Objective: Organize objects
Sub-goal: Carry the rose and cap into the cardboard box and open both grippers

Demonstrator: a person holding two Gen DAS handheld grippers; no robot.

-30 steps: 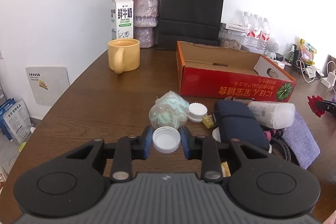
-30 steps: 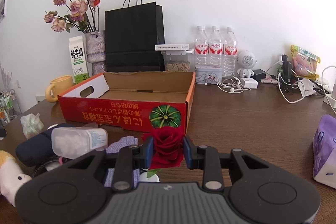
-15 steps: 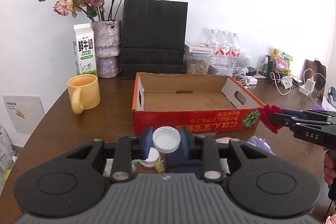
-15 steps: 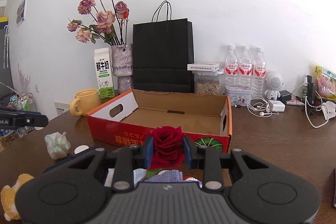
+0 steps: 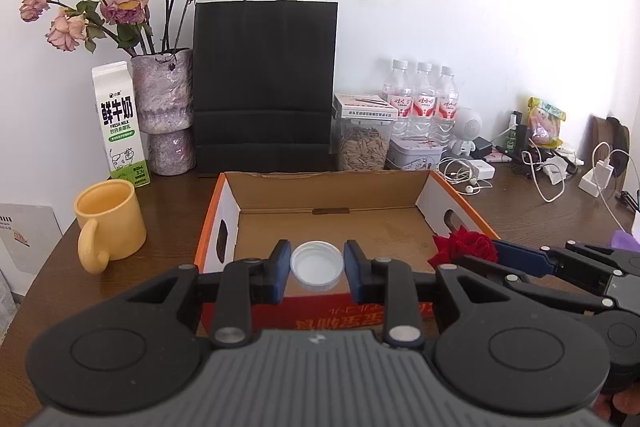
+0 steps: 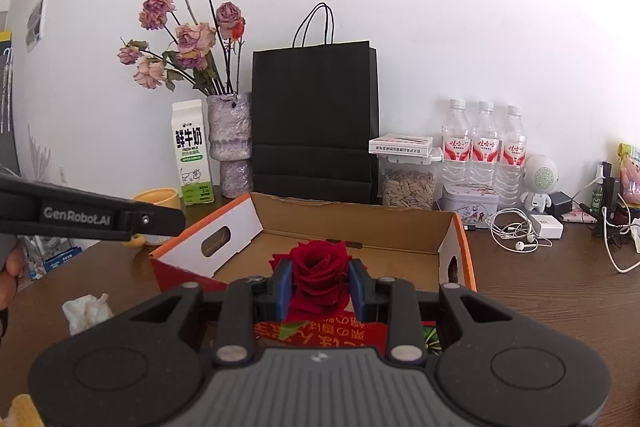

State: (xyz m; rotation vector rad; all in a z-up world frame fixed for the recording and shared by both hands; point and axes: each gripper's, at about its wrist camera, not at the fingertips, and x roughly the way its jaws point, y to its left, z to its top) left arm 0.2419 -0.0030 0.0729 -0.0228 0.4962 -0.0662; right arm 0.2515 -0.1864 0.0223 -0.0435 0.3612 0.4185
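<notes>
My left gripper (image 5: pixel 317 269) is shut on a white bottle cap (image 5: pixel 317 264) and holds it over the front edge of the open red cardboard box (image 5: pixel 332 203). My right gripper (image 6: pixel 320 285) is shut on a red rose (image 6: pixel 320 273) and holds it over the front of the same box (image 6: pixel 352 227). The right gripper (image 5: pixel 464 254) with the rose (image 5: pixel 466 247) also shows in the left wrist view at the box's right front corner. The box floor looks empty.
A yellow mug (image 5: pixel 110 223), milk carton (image 5: pixel 120 125) and vase of dried roses (image 5: pixel 164 111) stand left of the box. A black paper bag (image 5: pixel 264 87), seed jar (image 5: pixel 364 141), water bottles (image 5: pixel 418 103) and cables (image 5: pixel 552 167) line the back. A crumpled tissue (image 6: pixel 86 313) lies front left.
Both grippers have risen from the clutter on the table and moved forward to the box's front edge, each still holding its object.
</notes>
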